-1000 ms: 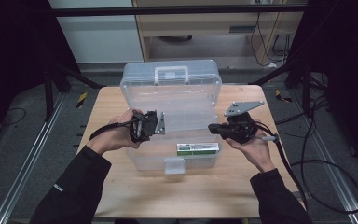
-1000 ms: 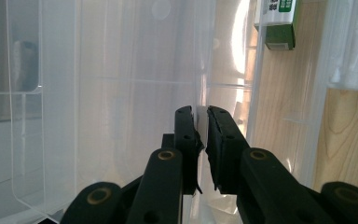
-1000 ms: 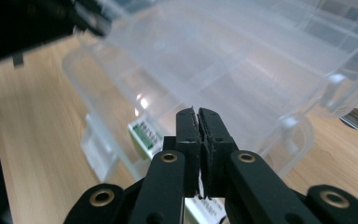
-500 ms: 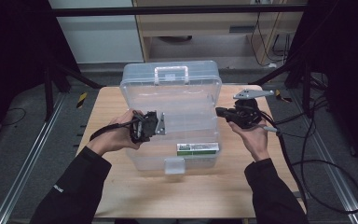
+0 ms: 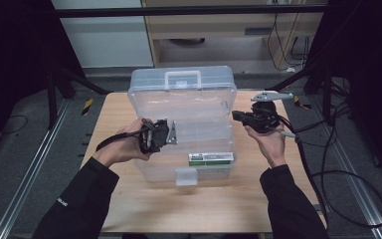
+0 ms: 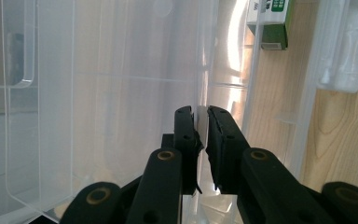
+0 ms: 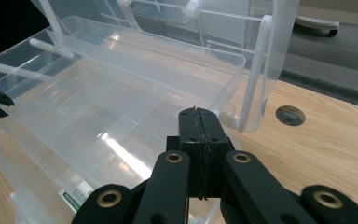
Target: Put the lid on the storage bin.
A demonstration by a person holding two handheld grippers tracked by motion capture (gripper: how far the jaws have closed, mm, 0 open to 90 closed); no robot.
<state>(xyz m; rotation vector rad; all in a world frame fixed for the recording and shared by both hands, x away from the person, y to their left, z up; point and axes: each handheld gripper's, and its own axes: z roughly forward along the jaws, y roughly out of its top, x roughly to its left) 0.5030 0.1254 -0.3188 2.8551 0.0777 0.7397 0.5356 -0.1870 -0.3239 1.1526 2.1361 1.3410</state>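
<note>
I am clamping the left gripper point(image 6: 201, 116) on the thin clear wall of the inner tray point(image 5: 199, 127) at the left side of the clear plastic storage box point(image 5: 181, 92). I am holding the right gripper point(image 7: 199, 122) with its jaws pressed together and empty, just beside the box's right edge. The box is sitting open on the wooden table point(image 5: 114, 112), with a green-and-white carton point(image 5: 211, 159) lying in its front compartment.

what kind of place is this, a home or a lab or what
Probably a lab or workshop recording station, not a home: a small wooden table fenced by black frame legs, loose cables on grey carpet, plain cabinets behind, and a clear plastic storage box being handled with grippers.
</note>
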